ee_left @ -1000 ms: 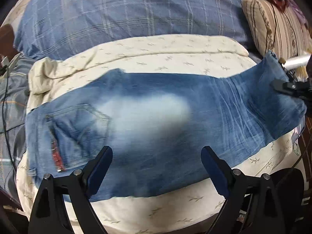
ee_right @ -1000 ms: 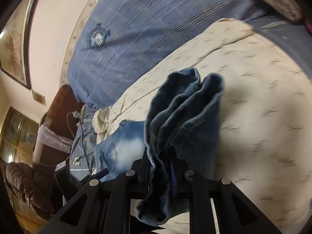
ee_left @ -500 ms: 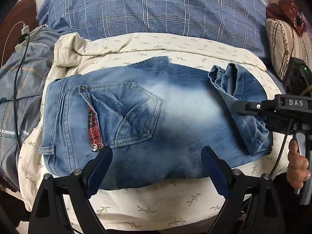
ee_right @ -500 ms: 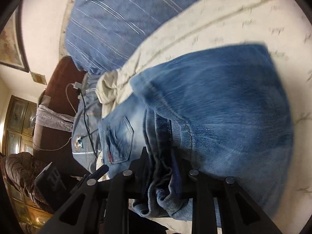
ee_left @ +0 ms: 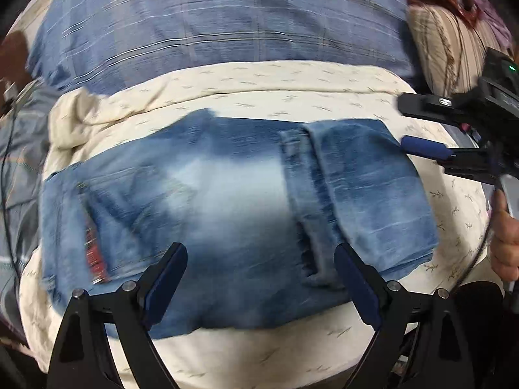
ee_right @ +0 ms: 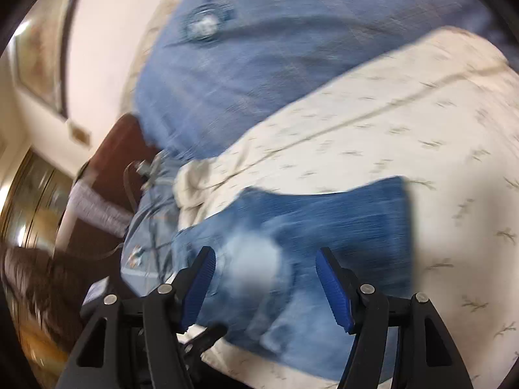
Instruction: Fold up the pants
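Note:
The blue jeans (ee_left: pixel 227 207) lie flat on the cream sheet (ee_left: pixel 259 90), waistband and back pocket at the left. The leg ends are folded back over the thigh, with the hems (ee_left: pixel 301 194) lying right of the middle. My left gripper (ee_left: pixel 259 278) is open and empty, just above the jeans' near edge. My right gripper (ee_left: pixel 421 129) shows at the right of the left wrist view, open, beside the fold. In the right wrist view the right gripper (ee_right: pixel 266 285) is open and empty over the jeans (ee_right: pixel 308 227); that view is blurred.
A blue plaid duvet (ee_left: pixel 211 32) lies beyond the sheet. A striped pillow (ee_left: pixel 447 42) sits at the far right. A grey plaid cloth with a cable (ee_left: pixel 16 149) lies at the left. A brown headboard (ee_right: pixel 110 162) and wall are in the right wrist view.
My right gripper has let go of the leg ends, opened and drawn back to the right. The folded leg now lies flat on the thigh. The left gripper has stayed open.

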Motion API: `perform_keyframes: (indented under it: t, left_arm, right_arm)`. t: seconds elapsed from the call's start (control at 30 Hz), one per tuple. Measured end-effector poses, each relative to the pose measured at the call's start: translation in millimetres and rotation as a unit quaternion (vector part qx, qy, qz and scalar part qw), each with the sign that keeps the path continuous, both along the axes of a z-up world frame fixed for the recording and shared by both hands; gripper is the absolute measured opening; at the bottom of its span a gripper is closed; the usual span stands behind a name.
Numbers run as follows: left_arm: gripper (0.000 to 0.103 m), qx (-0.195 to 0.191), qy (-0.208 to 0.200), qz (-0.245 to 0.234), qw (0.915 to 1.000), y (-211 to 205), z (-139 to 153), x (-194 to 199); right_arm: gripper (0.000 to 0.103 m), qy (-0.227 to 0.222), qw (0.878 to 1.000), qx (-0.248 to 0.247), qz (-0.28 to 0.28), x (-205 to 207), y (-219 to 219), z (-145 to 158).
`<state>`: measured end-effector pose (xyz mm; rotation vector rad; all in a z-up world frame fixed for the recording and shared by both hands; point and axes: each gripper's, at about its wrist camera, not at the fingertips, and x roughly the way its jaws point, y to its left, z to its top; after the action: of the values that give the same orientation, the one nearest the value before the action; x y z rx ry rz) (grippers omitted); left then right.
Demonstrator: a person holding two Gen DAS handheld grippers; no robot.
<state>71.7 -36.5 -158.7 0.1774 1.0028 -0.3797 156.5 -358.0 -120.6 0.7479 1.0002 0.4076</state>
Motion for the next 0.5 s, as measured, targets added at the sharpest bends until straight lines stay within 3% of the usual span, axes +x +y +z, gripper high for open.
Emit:
perform_keyframes:
  t: [0.07,0.17,0.23,0.3,0.5]
  left_arm:
    - [0.093,0.006,0.003,-0.015,0.9999,-17,-10,4]
    - [0.093,0.056,0.013,-0.020,0.9981,-38,-37,15]
    - [0.094,0.038,0.021,-0.008,0.9991,-35,-41,21]
    - [0.094,0.029,0.032,-0.004,0.9991,-29,-36,22]
    - [0.094,0.023,-0.011,0.017,0.9995,18,2,3]
  right_arm:
    - [0.068,0.016,1.000,0.016,-0.015,7,-10,-16]
    - [0.068,0.045,0.998,0.028,-0.033,18,-18,-45]
    - [0.067,0.064,0.996,0.045,-0.036,25,-18,-65]
    - [0.067,0.058,0.996,0.052,-0.037,25,-19,-62]
    - [0.067,0.002,0.998,0.051,-0.029,11,-8,-38]
